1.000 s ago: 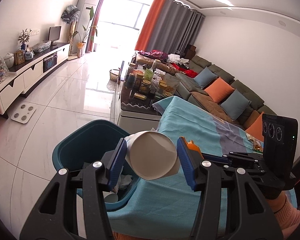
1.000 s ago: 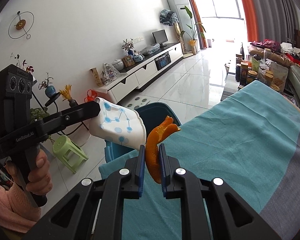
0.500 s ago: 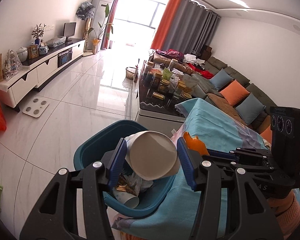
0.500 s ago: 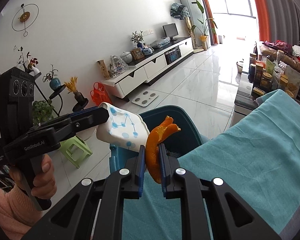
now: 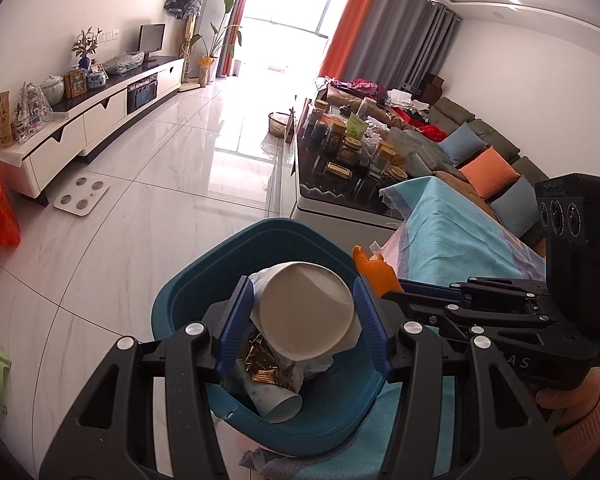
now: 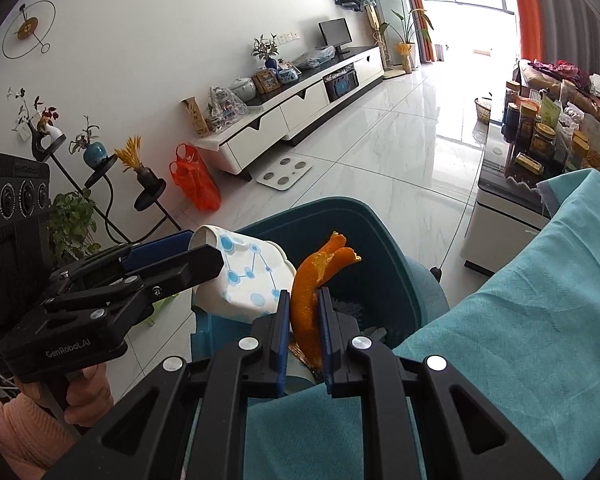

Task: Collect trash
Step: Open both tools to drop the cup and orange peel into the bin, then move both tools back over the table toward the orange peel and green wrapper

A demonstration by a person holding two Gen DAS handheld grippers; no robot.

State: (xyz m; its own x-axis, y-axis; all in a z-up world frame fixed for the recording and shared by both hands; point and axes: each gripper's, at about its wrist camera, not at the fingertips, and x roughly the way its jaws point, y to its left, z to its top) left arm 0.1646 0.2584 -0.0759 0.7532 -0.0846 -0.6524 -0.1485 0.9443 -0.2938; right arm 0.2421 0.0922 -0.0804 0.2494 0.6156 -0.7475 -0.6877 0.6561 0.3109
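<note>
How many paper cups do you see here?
2: one paper cup held in the left gripper above the bin, another cup lying inside it. More may be buried.

Both loads now over the bin

The left gripper [image 5: 303, 322] carries its paper cup [image 5: 306, 316] from above the teal cloth [image 5: 452, 224] on the bench to over the open teal bin [image 5: 260, 248], whose crumpled wrappers and a second cup now show beneath it. The right gripper [image 6: 303, 328] brings its orange peel [image 6: 312, 284] from the cloth's edge to above the bin's rim [image 6: 340, 208]. Both views tilt lower, showing more floor.
</note>
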